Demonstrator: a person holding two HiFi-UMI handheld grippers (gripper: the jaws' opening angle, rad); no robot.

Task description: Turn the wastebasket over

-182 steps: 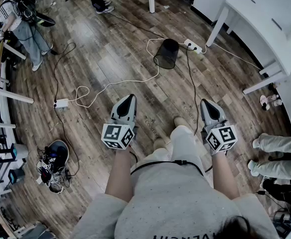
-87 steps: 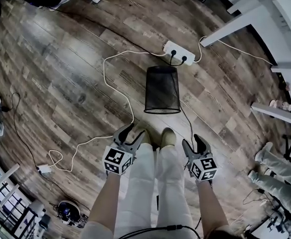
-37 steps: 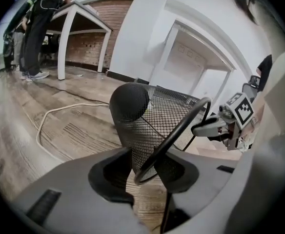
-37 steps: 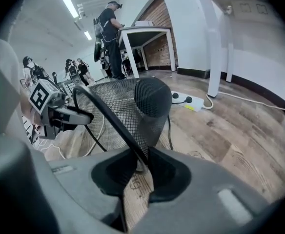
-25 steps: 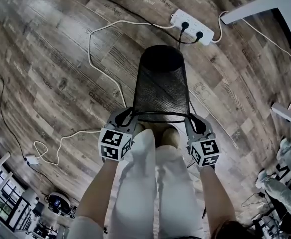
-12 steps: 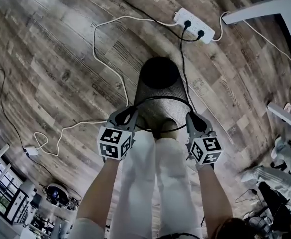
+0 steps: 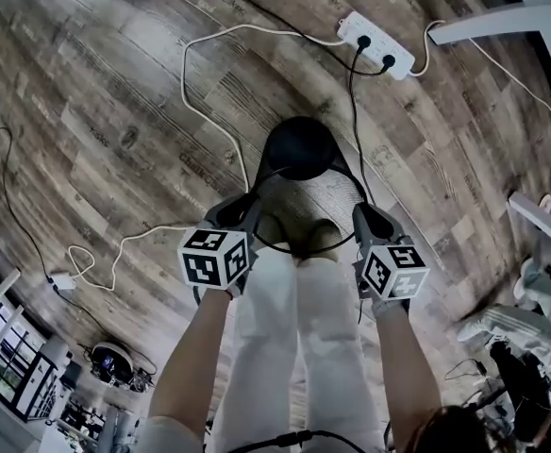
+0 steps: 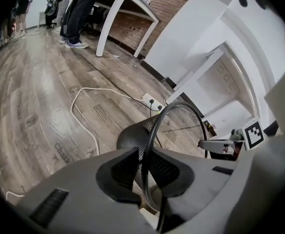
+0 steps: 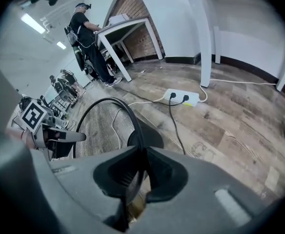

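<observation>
The black mesh wastebasket (image 7: 299, 154) hangs tilted over the wood floor, its mouth toward me and its round base away. My left gripper (image 7: 249, 211) is shut on the left side of the wire rim (image 8: 150, 145). My right gripper (image 7: 364, 219) is shut on the right side of the rim (image 9: 138, 130). In the left gripper view the mesh wall (image 8: 179, 130) fills the space past the jaws, with the right gripper (image 8: 220, 143) across the mouth. The right gripper view shows the mesh (image 9: 103, 126) and the left gripper (image 9: 59, 136) opposite. My shoes (image 7: 304, 239) show through the mouth.
A white power strip (image 7: 376, 43) lies on the floor beyond the basket, with a black cable (image 7: 355, 111) and a white cable (image 7: 195, 111) running from it. White table legs (image 7: 502, 25) stand at the upper right. Another person's feet (image 7: 502, 324) are at the right.
Both grippers have risen with the rim in their jaws. The basket went from lying long on the floor to tilted up, so it now looks much shorter from above.
</observation>
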